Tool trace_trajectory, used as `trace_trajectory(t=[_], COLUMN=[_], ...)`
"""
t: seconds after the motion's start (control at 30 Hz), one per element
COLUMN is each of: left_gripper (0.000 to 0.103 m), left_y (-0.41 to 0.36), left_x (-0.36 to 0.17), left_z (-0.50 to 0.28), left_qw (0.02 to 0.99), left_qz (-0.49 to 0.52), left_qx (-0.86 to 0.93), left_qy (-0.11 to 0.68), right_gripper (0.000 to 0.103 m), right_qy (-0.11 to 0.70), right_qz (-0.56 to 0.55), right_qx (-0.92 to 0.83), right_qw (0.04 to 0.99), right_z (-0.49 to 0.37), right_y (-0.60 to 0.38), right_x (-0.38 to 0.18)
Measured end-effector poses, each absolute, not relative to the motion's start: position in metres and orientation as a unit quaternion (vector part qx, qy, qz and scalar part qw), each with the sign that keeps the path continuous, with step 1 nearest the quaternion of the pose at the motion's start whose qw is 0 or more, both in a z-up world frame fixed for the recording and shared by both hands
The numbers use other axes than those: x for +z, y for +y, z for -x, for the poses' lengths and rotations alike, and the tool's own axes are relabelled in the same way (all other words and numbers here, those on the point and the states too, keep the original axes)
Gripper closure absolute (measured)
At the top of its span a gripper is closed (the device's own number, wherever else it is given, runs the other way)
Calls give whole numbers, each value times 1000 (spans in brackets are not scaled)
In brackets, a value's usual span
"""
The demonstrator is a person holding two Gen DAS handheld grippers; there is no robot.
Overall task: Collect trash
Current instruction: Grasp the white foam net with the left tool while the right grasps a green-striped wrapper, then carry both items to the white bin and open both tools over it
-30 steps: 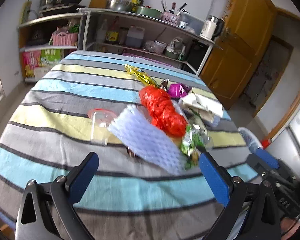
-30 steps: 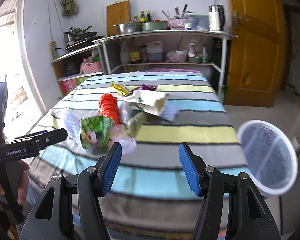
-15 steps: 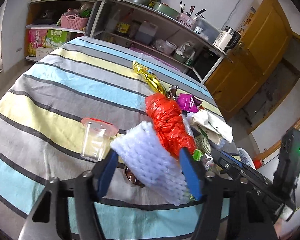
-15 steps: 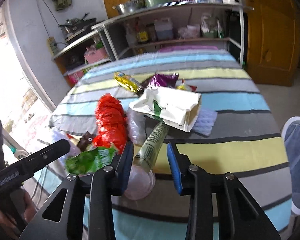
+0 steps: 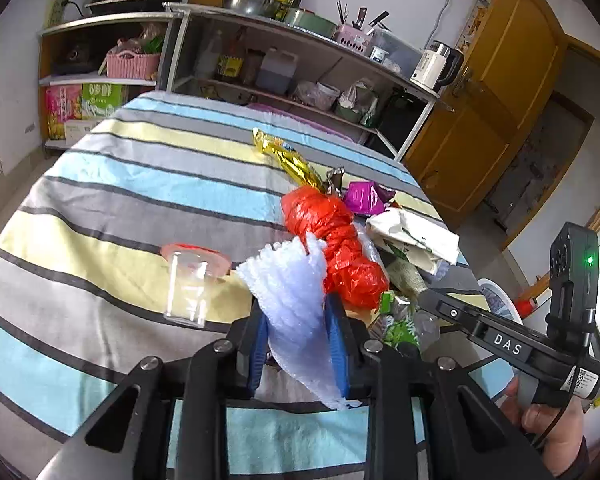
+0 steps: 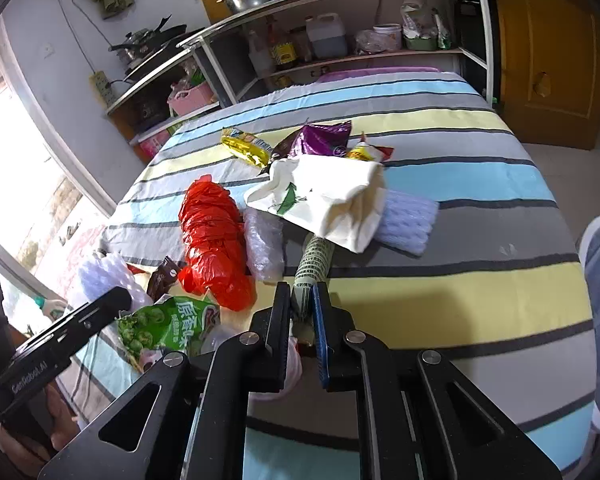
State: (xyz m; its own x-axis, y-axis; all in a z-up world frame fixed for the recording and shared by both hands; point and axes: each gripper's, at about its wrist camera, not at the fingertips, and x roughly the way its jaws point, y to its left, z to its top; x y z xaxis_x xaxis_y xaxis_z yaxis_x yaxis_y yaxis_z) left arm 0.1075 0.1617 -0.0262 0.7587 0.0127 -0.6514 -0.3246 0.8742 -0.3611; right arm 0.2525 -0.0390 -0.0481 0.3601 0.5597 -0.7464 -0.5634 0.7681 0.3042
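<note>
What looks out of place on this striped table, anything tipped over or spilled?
The clear plastic cup stands upside down on the striped cloth, apart from the litter. The rest is a crumpled heap around the red plastic bag. No spill shows.

Foam net sleeve (image 5: 296,292) between my left fingers (image 5: 335,344), jaws closing on it. Plastic cup (image 5: 188,288) left of it on table (image 5: 100,200). Crumpled bag (image 5: 332,240) just behind sleeve. Rolled paper tube (image 6: 310,276) clamped in my right fingers (image 6: 320,328), far end under cloth bag (image 6: 324,196). Snack packet (image 6: 168,328) left of right gripper. Shelf (image 6: 340,20) behind table.
</note>
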Motion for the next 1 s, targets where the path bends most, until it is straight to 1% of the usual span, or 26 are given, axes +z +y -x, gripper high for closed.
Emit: trace_trajectory(t=[0.27, 0.63, 0.8, 1.0], left_gripper=[77, 78, 78, 78], left_y=[163, 139, 115, 64], left_x=[-6, 35, 55, 56], left_z=[-94, -90, -106, -154], left_qw=[919, 941, 949, 949], left_qz=[214, 176, 162, 142], left_qx=[103, 85, 52, -20], left_qy=[314, 277, 266, 282], right_gripper=[92, 92, 92, 92], right_qy=[443, 417, 399, 381], right_qz=[-16, -57, -77, -95], right_qx=[347, 332, 316, 280], right_qw=[827, 844, 858, 876], right_z=[-236, -218, -216, -220], right_y=[-60, -111, -139, -183], right_x=[-40, -18, -7, 0])
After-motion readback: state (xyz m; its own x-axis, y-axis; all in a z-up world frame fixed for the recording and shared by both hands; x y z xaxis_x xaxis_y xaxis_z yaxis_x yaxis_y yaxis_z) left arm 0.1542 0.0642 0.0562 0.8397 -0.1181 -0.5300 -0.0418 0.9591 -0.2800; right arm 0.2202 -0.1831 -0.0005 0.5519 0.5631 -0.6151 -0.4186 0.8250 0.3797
